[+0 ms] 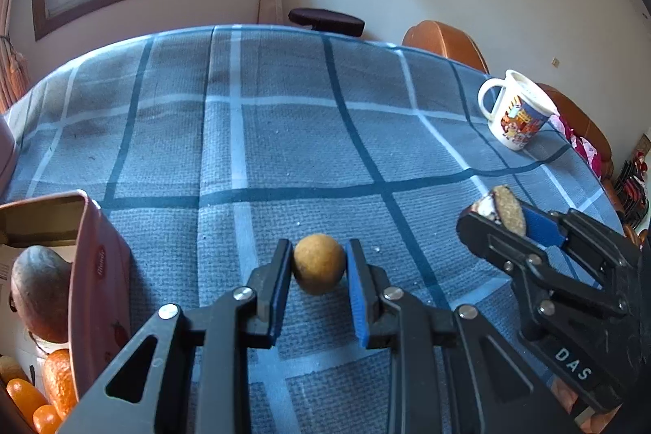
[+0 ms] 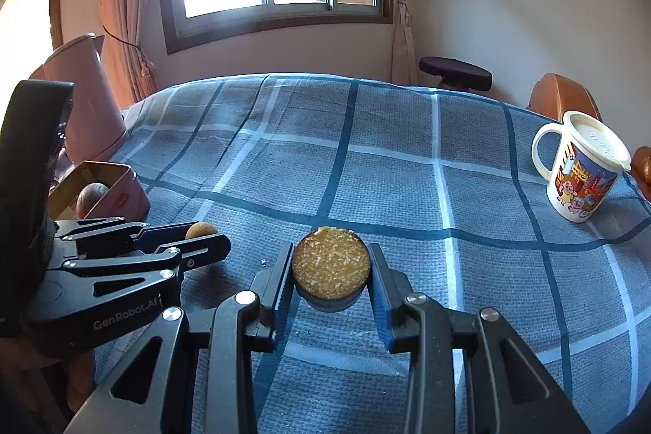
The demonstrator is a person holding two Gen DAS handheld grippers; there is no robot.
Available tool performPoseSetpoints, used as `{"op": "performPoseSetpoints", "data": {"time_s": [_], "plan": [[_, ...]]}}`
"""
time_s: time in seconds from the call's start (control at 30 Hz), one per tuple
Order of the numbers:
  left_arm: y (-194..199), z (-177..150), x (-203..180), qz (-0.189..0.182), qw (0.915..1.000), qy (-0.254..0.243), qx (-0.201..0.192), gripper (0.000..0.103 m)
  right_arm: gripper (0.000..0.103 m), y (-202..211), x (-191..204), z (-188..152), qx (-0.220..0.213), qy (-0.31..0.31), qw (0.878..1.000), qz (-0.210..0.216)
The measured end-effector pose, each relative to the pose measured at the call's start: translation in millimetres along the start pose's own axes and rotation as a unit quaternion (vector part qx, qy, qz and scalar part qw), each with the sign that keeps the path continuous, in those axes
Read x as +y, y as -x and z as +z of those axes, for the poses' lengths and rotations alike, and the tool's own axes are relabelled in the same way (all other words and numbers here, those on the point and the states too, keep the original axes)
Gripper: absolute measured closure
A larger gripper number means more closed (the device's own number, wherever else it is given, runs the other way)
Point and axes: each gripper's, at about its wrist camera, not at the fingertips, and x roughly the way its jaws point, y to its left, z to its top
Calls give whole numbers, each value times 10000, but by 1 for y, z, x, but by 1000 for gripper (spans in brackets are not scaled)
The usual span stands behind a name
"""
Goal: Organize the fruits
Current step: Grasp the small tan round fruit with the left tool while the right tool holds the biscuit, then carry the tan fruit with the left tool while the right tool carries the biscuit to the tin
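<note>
We are holding two hand-held grippers over a tabletop [image 1: 285,133] covered with a blue checked cloth. The left hand-held gripper [image 1: 318,263] is clamping a small round tan fruit [image 1: 318,263] that is sitting on the cloth near the front edge; being a ball, it is showing no long axis. The right hand-held gripper [image 2: 330,265] is pressing its pads on a short cut piece [image 2: 330,263], whose flat, speckled cut face is pointing up and away from us, lifted just above the cloth.

At the left, an open pink box [image 1: 97,271] is standing just beside the left hand-held gripper, its wall rising between the round fruit and the contents. Inside we are seeing one grey-brown fruit [image 1: 38,295] and several orange fruits [image 1: 57,381]; we cannot count them exactly. One lidded cartoon mug [image 2: 582,165] is standing well apart at the right, nothing lying between it and the grippers. A pink kettle [image 2: 81,96] is standing at the far left.
</note>
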Motion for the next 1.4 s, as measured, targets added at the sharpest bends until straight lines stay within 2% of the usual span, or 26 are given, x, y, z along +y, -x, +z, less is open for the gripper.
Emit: {"op": "performPoseSetpoints", "data": {"time_s": [0.17, 0.7, 1.4], "plan": [[11, -2, -5, 66, 9996, -114, -262, 75, 67, 3, 0, 0, -74, -40, 10000, 44], [30, -6, -12, 232, 9965, -298, -746, 75, 67, 18, 3, -2, -446, -54, 9990, 40], [50, -13, -18, 424, 9905, -439, -1230, 75, 67, 37, 6, -6, -992, 16, 9950, -129]]}}
